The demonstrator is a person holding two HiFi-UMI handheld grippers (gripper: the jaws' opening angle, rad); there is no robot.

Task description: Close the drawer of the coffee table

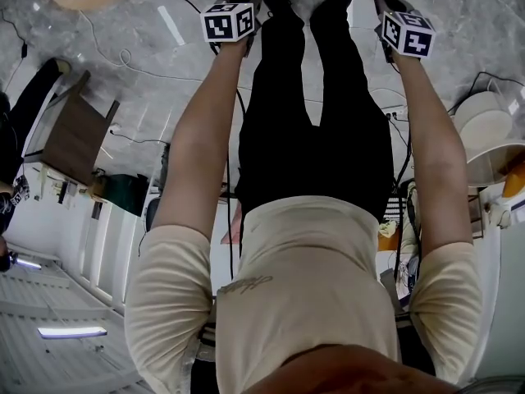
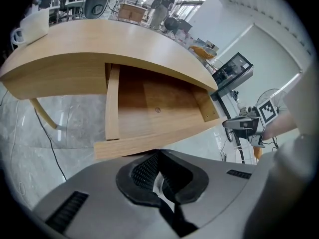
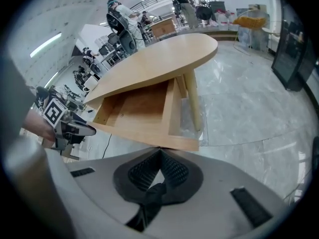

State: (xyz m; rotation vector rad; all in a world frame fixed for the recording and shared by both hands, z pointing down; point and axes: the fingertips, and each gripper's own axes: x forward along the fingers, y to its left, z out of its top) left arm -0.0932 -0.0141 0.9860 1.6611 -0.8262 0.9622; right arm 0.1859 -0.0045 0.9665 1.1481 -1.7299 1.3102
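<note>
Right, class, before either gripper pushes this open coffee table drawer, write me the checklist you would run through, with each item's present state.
1. The drawer stands pulled out from under the table top: ok.
2. Nothing lies in the drawer to jam it: ok, bare wood only.
3. The left gripper has its jaws together and empty: ok.
4. The right gripper has its jaws together and empty: ok.
5. Both tips touch the drawer front: cannot tell; they sit right at its edge.
6. The space behind the drawer is free: cannot tell, it is hidden under the top.
</note>
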